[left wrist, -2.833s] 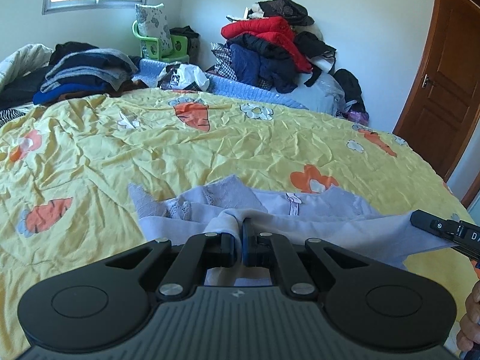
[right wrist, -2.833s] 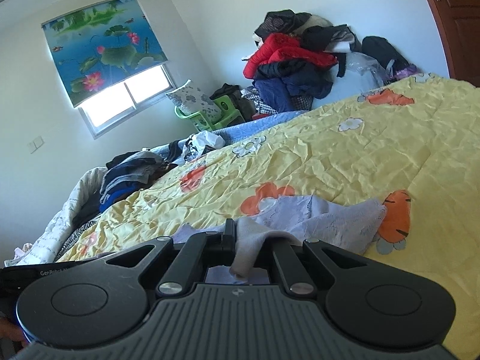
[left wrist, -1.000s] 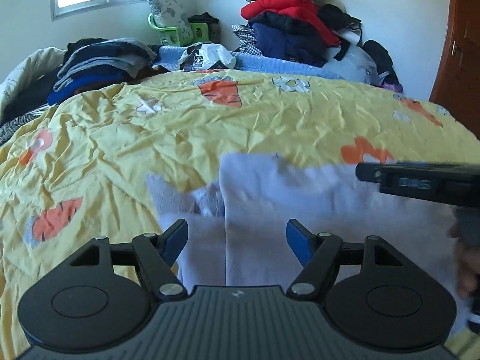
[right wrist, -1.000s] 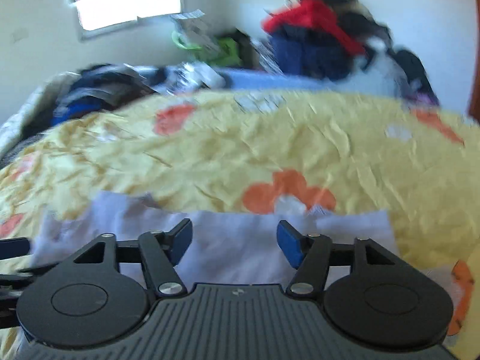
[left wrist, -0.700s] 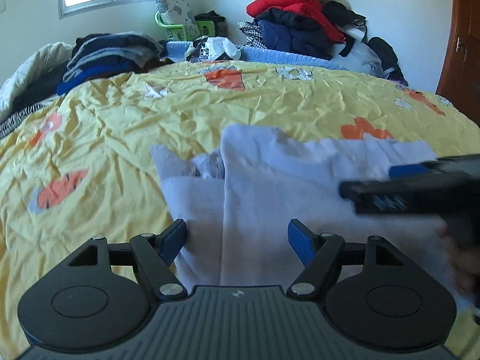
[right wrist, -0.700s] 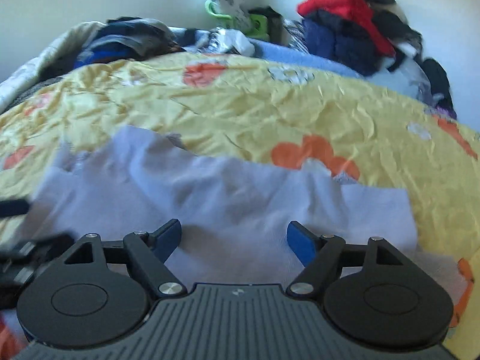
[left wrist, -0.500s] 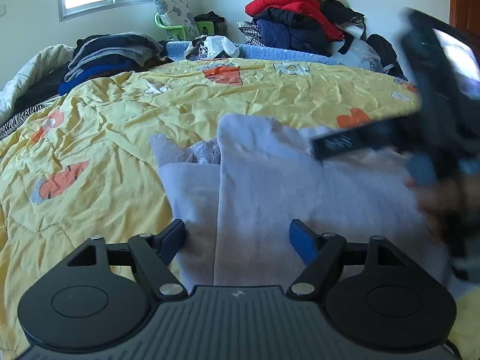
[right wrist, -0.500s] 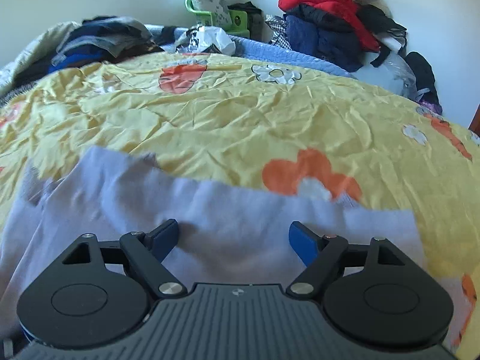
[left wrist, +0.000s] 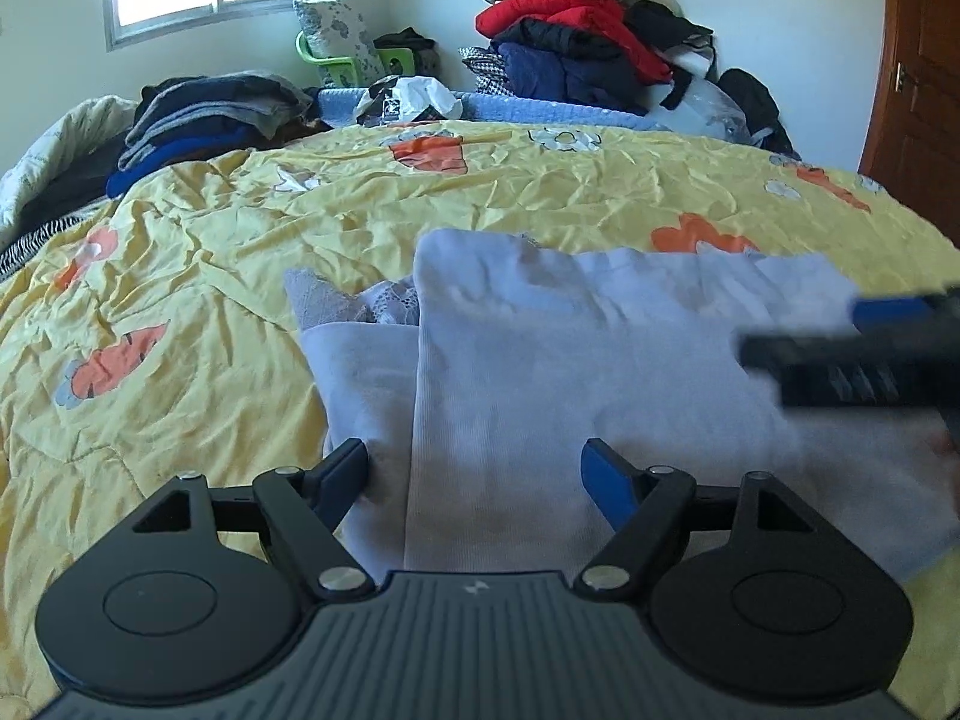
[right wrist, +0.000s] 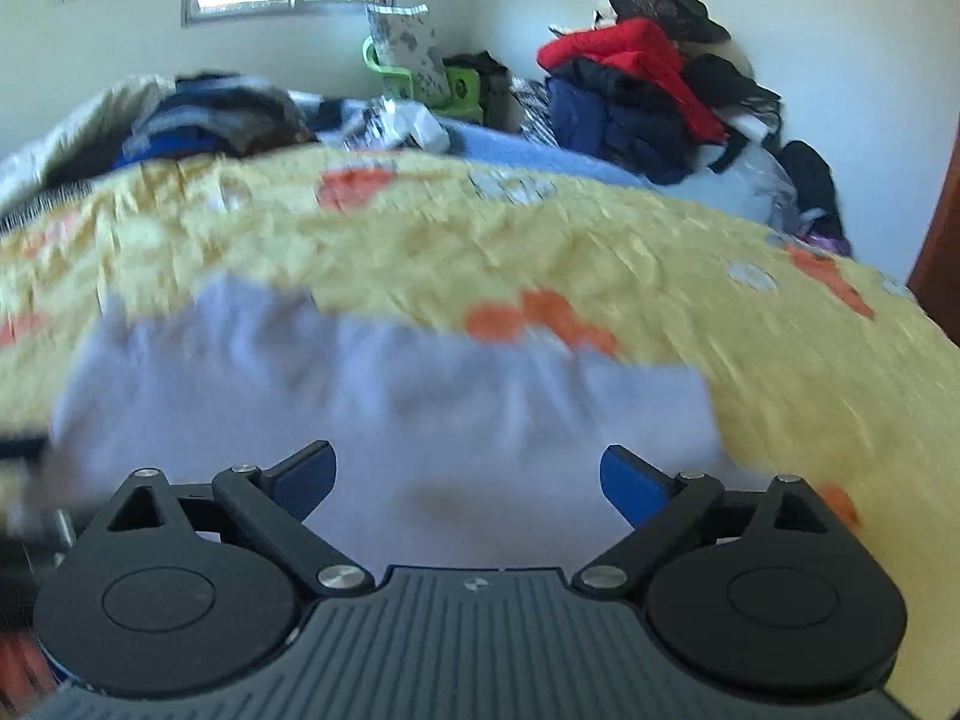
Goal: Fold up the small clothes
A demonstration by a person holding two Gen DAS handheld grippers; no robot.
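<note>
A small pale lilac garment (left wrist: pixel 600 354) lies folded over on the yellow bedspread (left wrist: pixel 300 210), with a lace edge (left wrist: pixel 390 306) showing at its left. My left gripper (left wrist: pixel 477 474) is open and empty just above its near edge. My right gripper (right wrist: pixel 468 474) is open and empty over the same garment (right wrist: pixel 390 408); that view is blurred by motion. The right gripper also shows in the left wrist view (left wrist: pixel 858 354) as a blurred dark bar over the garment's right part.
Stacked dark folded clothes (left wrist: pixel 210 114) lie at the bed's far left. A heap of red, navy and black clothes (left wrist: pixel 588 36) sits against the far wall. A green chair with a pillow (left wrist: pixel 342 42) stands under the window. A brown door (left wrist: pixel 924 90) is at right.
Both grippers let go of the garment and opened; it now lies folded on the bed. In the last half second the right gripper swung down and right across the garment.
</note>
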